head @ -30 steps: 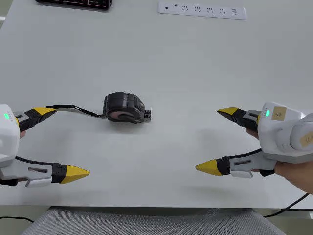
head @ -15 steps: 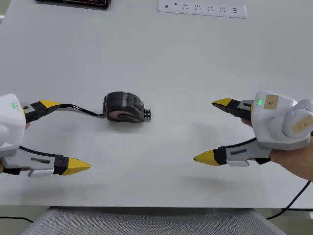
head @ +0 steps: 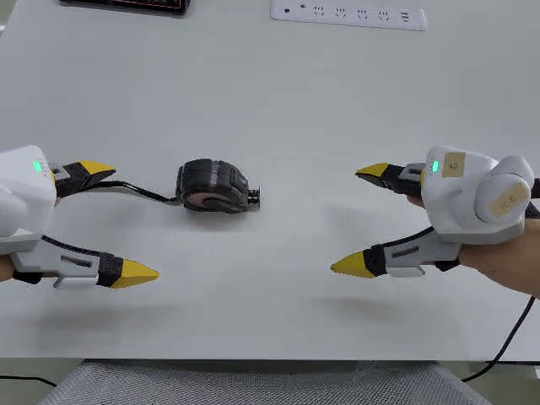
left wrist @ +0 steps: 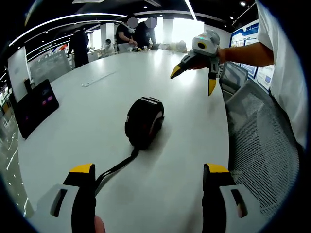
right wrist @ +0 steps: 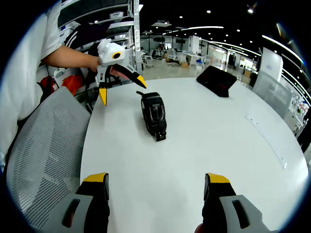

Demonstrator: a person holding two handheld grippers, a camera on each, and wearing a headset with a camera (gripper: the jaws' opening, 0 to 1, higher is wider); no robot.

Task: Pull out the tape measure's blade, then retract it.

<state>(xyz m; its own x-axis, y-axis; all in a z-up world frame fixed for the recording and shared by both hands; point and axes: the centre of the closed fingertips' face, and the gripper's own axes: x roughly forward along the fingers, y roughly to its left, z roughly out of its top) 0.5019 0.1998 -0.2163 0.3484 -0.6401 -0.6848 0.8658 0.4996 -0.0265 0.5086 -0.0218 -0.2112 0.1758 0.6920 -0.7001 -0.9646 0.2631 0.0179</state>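
A black tape measure (head: 213,186) lies on the white table (head: 278,110), its blade tip facing right and a black wrist strap (head: 139,191) trailing left. My left gripper (head: 105,221) is open at the left, its far tip close to the strap's end. My right gripper (head: 365,218) is open at the right, well apart from the tape measure. The tape measure (left wrist: 144,121) lies ahead of the left gripper (left wrist: 148,171), with the right gripper (left wrist: 194,68) beyond. In the right gripper view the tape measure (right wrist: 155,114) sits ahead of my right gripper (right wrist: 157,180), the left gripper (right wrist: 116,80) behind it.
A white power strip (head: 348,14) lies at the far edge of the table. A dark device (head: 126,5) sits at the far left corner. A grey mesh chair back (head: 253,381) is at the near edge. People stand far off (left wrist: 138,31).
Both grippers have moved a little inward and farther from the near edge. The tape measure has not moved.
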